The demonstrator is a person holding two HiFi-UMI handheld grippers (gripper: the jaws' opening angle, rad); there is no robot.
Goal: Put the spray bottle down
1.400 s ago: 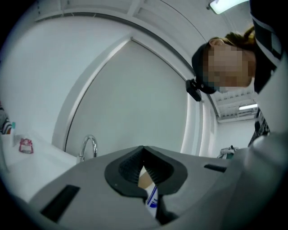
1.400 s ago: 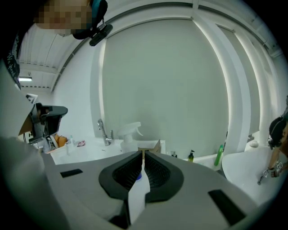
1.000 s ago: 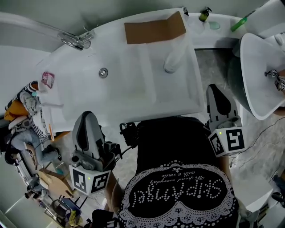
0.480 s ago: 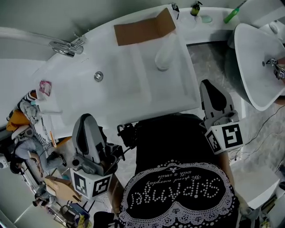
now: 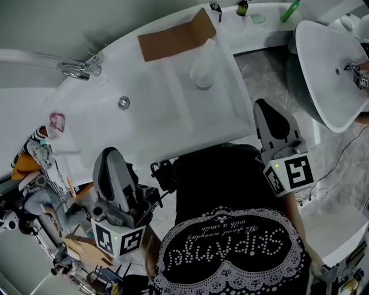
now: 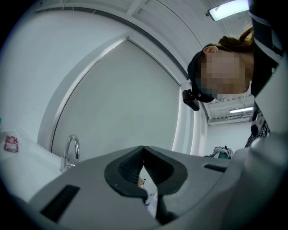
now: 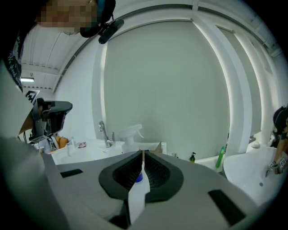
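White basin (image 5: 144,115) with a tap (image 5: 78,68) at its far left fills the head view. On its stepped surface the spray bottle (image 5: 203,72) stands upright, just this side of a brown cardboard sheet (image 5: 173,37) and, as far as the steep angle shows, free of both pairs of tongs. Left tongs (image 5: 109,155) and right tongs (image 5: 268,109) hang well short of it beside the person's dark shirt (image 5: 230,190), each pressed together on nothing.

White sink counter (image 5: 98,124), chrome tap (image 5: 78,68), pale grey wall (image 6: 126,99), mottled floor (image 5: 271,80), ceiling light (image 6: 227,9)
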